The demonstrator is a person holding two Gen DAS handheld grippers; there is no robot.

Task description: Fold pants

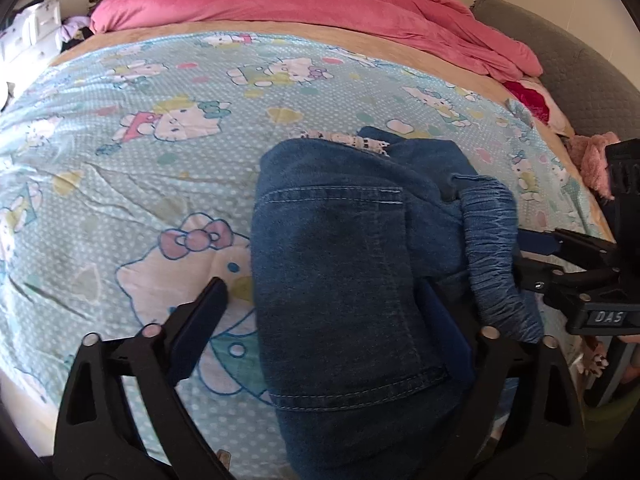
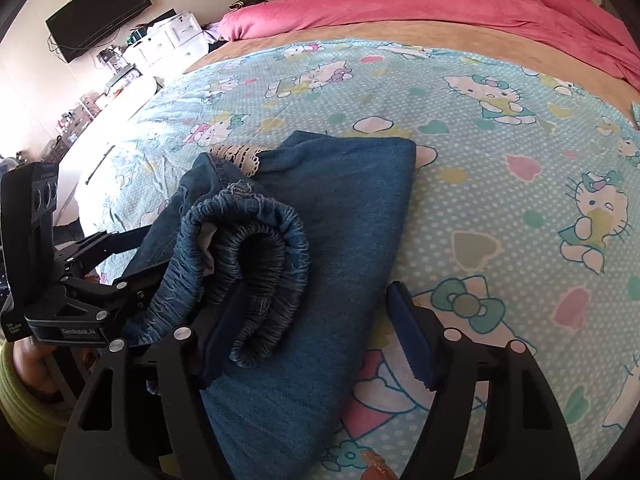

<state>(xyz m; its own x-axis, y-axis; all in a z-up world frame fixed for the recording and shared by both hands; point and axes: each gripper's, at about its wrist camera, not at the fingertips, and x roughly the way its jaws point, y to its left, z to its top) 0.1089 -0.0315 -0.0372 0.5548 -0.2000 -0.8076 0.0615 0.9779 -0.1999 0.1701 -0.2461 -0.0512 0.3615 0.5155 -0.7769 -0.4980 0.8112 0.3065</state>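
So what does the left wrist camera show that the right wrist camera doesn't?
Only the left wrist view shows the jeans' stitched back pocket, the grey headboard and a pink plush item at the bed's edge. Only the right wrist view shows the wall-mounted TV and the inside of the rolled elastic waistband. Both show the folded jeans on the cartoon-cat sheet, the pink duvet, and both hand-held grippers, left and right, straddling the denim.

- Left wrist camera looks steeply down, close over folded pants (image 1: pixel 352 280), bed (image 1: pixel 120 184) stretching toward 12 o'clock.
- Right wrist camera does likewise; both share pants (image 2: pixel 320 240), pink duvet (image 2: pixel 440 4).
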